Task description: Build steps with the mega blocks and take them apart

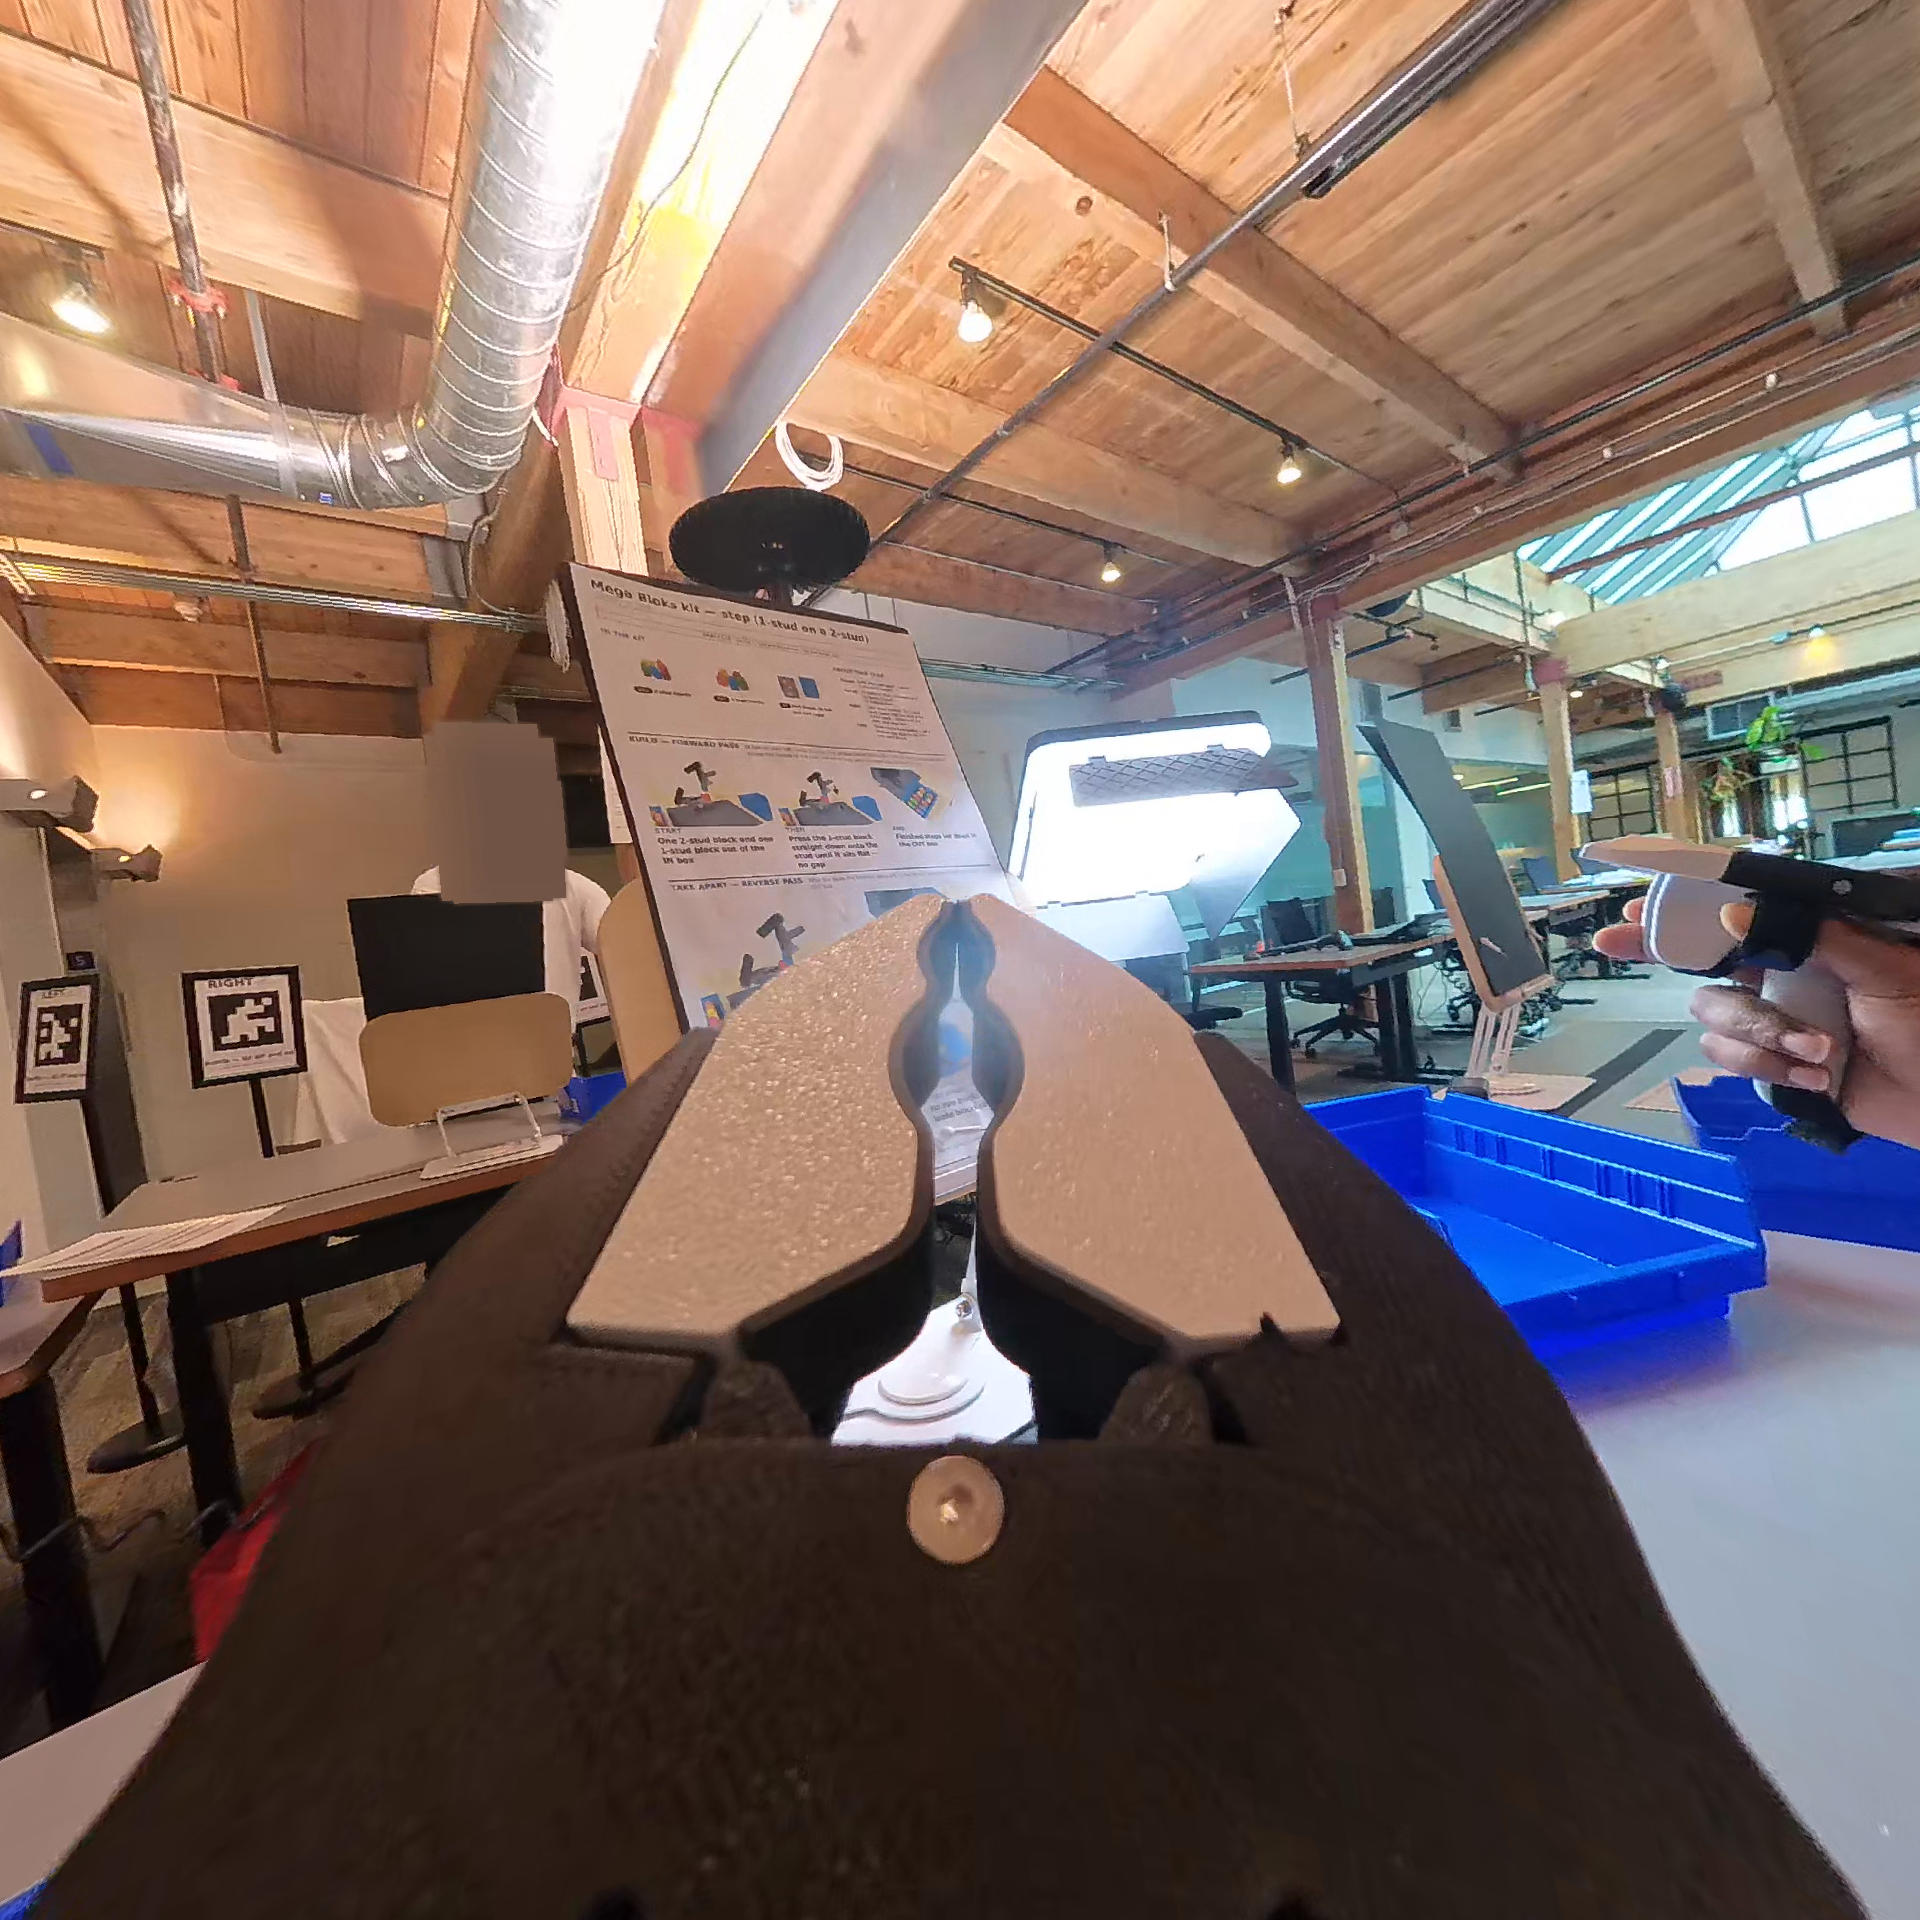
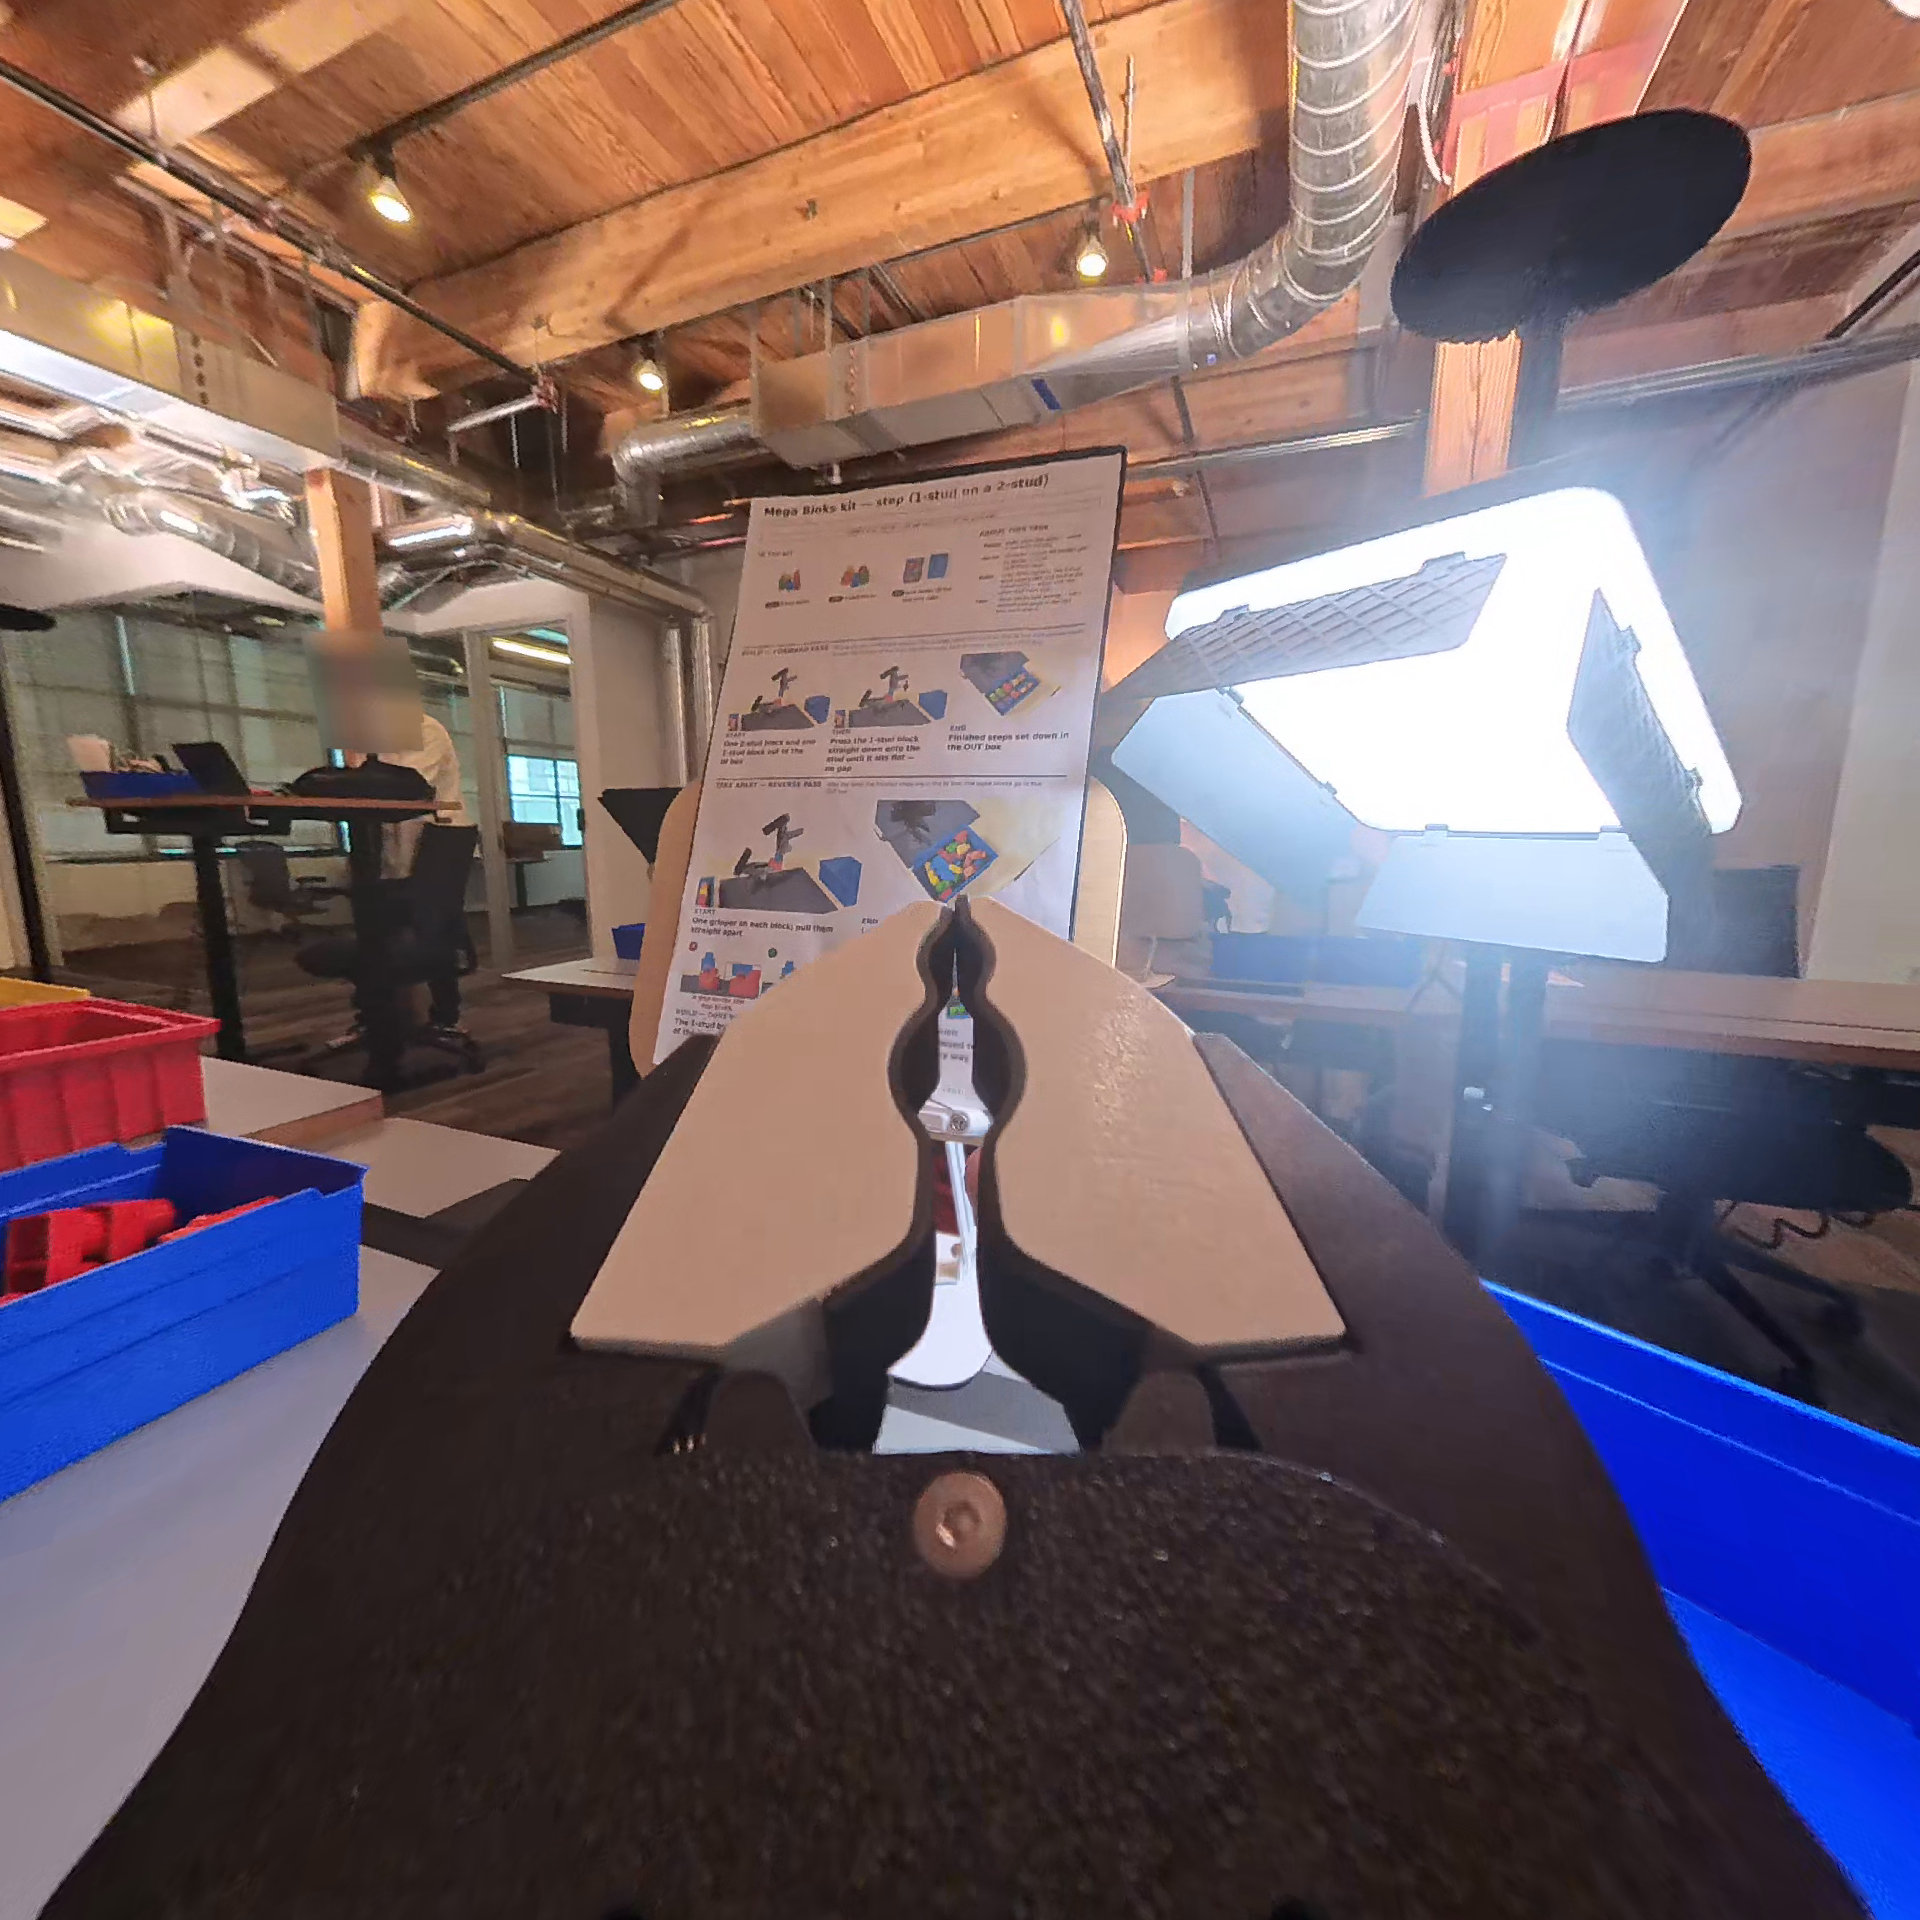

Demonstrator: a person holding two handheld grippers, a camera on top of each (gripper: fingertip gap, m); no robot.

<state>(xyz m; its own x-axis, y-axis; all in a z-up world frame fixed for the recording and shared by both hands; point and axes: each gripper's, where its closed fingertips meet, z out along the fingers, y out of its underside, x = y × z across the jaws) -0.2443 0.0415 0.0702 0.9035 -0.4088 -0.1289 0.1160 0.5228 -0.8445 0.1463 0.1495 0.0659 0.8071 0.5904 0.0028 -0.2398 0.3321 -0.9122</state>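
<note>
Claws idling above the tabletop, both closed on nothing.
Left claw [image 1: 958, 914] and right claw [image 2: 956, 914] are pointing up at the instruction sheet [image 2: 914, 707]; red blocks [image 2: 99, 1236] are lying in the blue bin [image 2: 197, 1320] near the tabletop's left edge, so tilting down and opening wide should be coming first.

Both raised: the left gripper [image 1: 957, 914] and right gripper [image 2: 957, 912] with fingertips pressed together, holding nothing.
</note>
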